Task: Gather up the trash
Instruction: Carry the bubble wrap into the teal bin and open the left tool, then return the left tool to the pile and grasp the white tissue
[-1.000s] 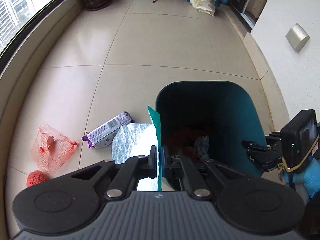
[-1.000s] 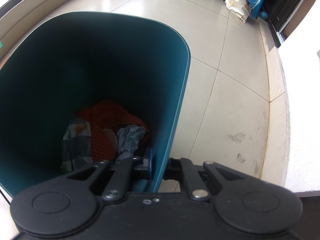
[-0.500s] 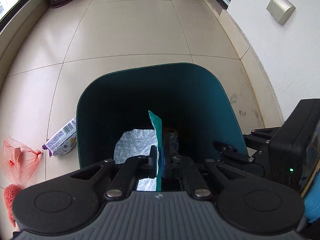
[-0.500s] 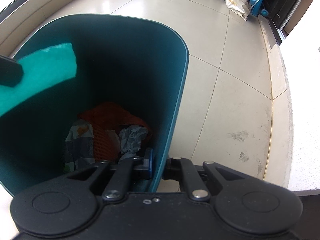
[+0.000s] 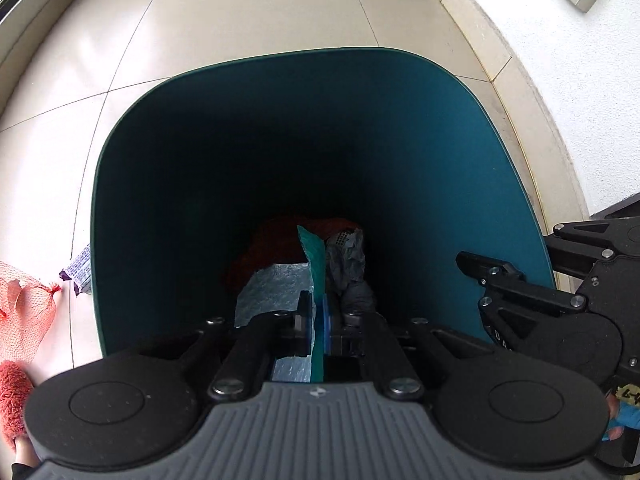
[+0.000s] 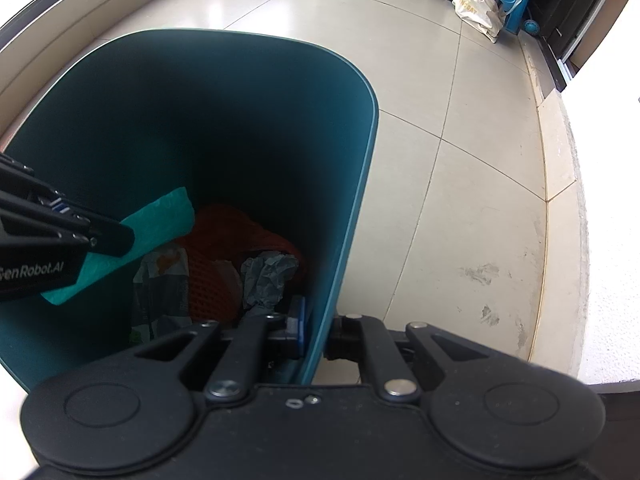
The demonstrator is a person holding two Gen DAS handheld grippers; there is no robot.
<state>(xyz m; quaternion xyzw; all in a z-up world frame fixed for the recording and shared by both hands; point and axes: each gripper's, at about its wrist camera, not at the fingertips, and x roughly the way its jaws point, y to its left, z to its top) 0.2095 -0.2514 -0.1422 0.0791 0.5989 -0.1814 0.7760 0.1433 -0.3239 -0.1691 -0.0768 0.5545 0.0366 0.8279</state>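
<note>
A dark teal bin [image 5: 460, 152] [image 6: 280, 92] stands on the tiled floor. My left gripper [image 5: 316, 324] [image 6: 104, 236] is shut on a teal and silver wrapper [image 5: 310, 264] [image 6: 156, 220] and hangs inside the bin's mouth. At the bin's bottom lie an orange net [image 6: 224, 256], crumpled grey paper [image 6: 268, 276] and a printed wrapper [image 6: 164, 280]. My right gripper [image 6: 316, 332] [image 5: 476, 276] is shut on the bin's right wall, one pad inside and one outside.
On the floor left of the bin lie a purple snack wrapper [image 5: 78, 270], an orange net bag [image 5: 24, 312] and a red fluffy thing [image 5: 14, 396]. A white wall [image 5: 580, 92] runs along the right. A shopping bag [image 6: 478, 6] and blue stool stand far back.
My left gripper has carried the wrapper from outside the bin's left edge to over its mouth and down into it. The right gripper has kept still on the bin's wall.
</note>
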